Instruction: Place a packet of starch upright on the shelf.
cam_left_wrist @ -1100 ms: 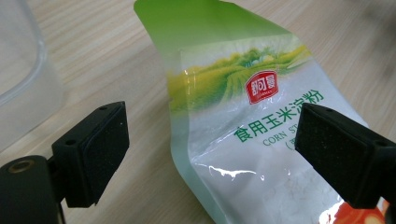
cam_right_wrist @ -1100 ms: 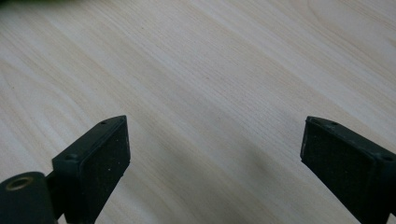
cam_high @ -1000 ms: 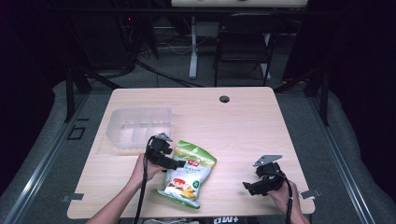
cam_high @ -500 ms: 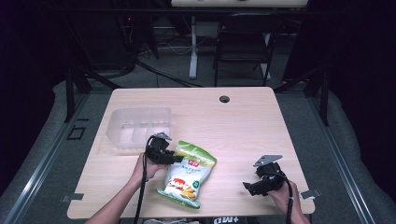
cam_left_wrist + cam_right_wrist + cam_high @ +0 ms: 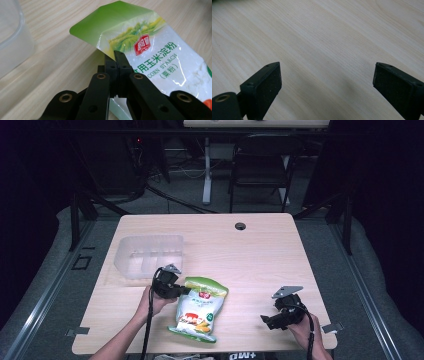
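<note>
High view: one desk (image 5: 260, 250), one clear plastic tub (image 5: 148, 255), one starch bag (image 5: 197, 312), two tools. Left tool (image 5: 186, 290) meets the bag's top-left corner; right tool (image 5: 263, 320) sits well apart.

Left gripper view: jaws clamped on the bag (image 5: 152, 50), green-topped, white, glossy, printed "CORN STARCH".

Right gripper view: right tool (image 5: 327, 80) wide, above bare desk.

the bag (image 5: 197, 310) is bright green at its top, white across the middle, with a small red badge, green lettering and orange-yellow near the bottom. the left gripper (image 5: 115, 65) is matt black with brass-coloured rivets, and the right gripper (image 5: 325, 82) is black too, a grey plate (image 5: 287, 291) on top. the table (image 5: 260, 260) is pale wood with fine grain lines and a dark round hole (image 5: 240, 226). the container (image 5: 147, 256) is clear, frosted plastic.
</note>
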`<state>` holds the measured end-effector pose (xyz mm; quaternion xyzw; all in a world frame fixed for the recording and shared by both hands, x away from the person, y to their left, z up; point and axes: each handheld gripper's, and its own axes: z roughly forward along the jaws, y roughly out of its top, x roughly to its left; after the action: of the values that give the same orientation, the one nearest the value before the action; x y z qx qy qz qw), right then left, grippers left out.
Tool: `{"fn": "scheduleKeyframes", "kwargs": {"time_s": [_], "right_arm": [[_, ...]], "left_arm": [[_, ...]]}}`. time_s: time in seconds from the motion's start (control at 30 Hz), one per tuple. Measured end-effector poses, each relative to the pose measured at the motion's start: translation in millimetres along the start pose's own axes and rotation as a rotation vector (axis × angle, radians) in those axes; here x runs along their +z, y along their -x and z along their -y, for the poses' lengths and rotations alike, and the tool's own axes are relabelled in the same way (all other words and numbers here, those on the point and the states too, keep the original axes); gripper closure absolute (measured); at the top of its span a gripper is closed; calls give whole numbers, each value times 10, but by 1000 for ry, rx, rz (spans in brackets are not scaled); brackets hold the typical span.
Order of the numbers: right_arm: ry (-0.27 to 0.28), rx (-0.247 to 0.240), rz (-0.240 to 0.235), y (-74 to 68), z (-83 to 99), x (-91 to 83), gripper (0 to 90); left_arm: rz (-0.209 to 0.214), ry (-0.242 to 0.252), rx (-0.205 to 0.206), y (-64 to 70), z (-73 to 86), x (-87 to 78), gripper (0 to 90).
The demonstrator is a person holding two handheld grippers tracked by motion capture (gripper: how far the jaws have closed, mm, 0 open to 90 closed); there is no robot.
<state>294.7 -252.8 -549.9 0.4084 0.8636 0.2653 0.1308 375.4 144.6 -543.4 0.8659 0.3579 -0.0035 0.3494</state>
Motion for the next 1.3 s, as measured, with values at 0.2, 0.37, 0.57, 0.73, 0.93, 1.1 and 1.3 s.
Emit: {"fn": "scheduleKeyframes", "kwargs": {"time_s": [0.2,0.37,0.57,0.73,0.93,1.1,1.3], "right_arm": [[-2,-2,6,-7,-7,10,76],[-8,-7,2,2,-7,11,76],[-8,-8,-2,5,-3,12,76],[-10,-8,-11,-5,-6,17,76],[-10,-7,-14,-8,-3,21,76],[-4,-6,-22,-5,-2,17,75],[-2,-4,-17,2,3,12,74]], "left_arm": [[50,15,-50,-102,3,12,663],[95,24,-87,-124,-53,100,481],[60,-36,-50,-10,-68,235,552],[52,-38,-18,43,-62,226,709],[59,-33,-8,49,-23,193,857],[39,-22,-11,44,21,131,896],[35,11,-41,30,85,21,897]]}}
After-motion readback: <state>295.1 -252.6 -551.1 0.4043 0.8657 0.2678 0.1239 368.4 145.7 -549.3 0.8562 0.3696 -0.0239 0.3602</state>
